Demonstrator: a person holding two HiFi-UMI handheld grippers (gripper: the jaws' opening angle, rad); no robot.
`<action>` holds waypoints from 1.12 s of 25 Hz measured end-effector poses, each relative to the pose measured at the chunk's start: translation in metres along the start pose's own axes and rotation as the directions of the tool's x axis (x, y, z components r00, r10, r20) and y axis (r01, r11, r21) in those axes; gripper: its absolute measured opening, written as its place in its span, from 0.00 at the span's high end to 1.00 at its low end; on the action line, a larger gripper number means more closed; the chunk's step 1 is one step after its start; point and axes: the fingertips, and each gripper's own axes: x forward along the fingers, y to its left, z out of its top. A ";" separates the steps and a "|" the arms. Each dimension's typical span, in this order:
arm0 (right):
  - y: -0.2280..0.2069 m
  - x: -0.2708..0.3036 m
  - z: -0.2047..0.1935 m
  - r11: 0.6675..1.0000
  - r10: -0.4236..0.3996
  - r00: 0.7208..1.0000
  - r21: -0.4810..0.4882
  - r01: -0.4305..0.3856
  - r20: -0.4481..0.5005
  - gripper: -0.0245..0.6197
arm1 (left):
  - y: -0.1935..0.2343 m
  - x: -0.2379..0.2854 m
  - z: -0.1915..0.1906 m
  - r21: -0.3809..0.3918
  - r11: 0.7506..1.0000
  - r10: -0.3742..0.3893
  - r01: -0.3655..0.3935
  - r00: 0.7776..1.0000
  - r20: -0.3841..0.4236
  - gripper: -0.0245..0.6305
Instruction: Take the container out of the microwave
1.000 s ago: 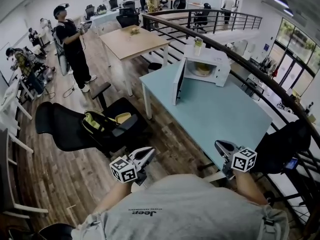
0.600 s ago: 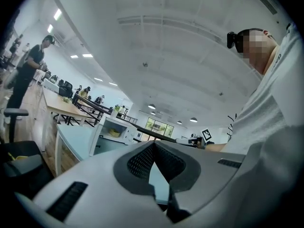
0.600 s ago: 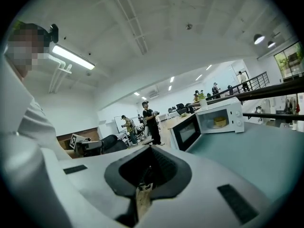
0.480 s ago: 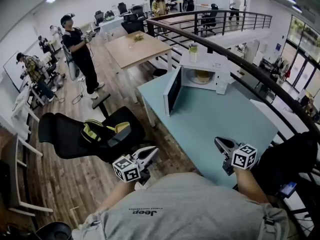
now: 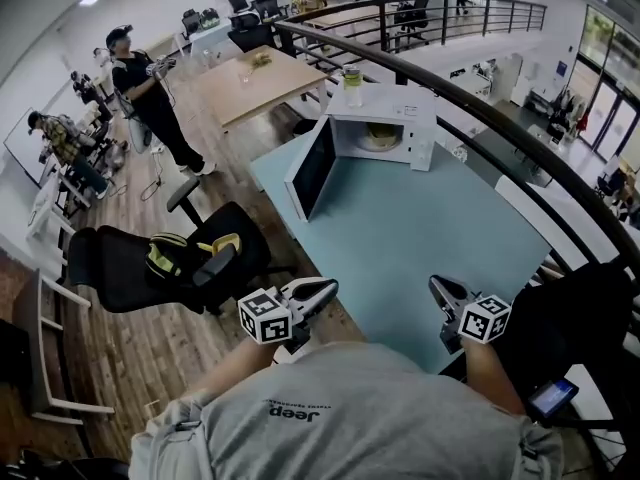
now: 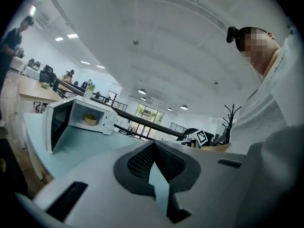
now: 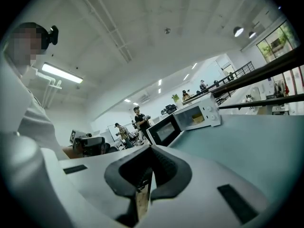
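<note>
Black office chair (image 5: 110, 268), wooden table (image 5: 265, 80), railing (image 5: 480, 16)

Grey shirt (image 5: 400, 408), chest print (image 5: 293, 415): "Jeep", seen upside down from the head view. A smaller line beside it is too small to read. Cubes on left gripper (image 5: 328, 289) and right gripper (image 5: 436, 286): black-and-white square code markers.

Wood floor (image 5: 120, 368), black railing (image 5: 500, 120), office chair (image 5: 110, 268)

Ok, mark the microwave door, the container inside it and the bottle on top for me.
microwave door (image 5: 312, 171): head view, middle of its dark window panel.
container (image 5: 380, 138): head view, its visible side inside the cavity.
bottle (image 5: 352, 89): head view, middle of its body.
</note>
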 end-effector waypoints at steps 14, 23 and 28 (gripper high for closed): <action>-0.037 -0.027 0.031 0.997 -0.072 0.996 -0.020 0.074 0.055 0.93 | 0.006 0.083 0.006 0.010 0.993 -0.113 0.114 0.991 -0.072 0.94; -0.085 0.009 0.043 0.980 -0.200 0.979 -0.005 0.200 0.036 0.93 | 0.096 0.149 0.024 -0.028 0.984 -0.177 0.175 0.979 -0.106 0.94; -0.104 0.053 0.053 0.964 -0.265 0.964 -0.001 0.265 0.007 0.93 | 0.173 0.192 0.038 -0.040 0.985 -0.170 0.166 0.975 -0.140 0.94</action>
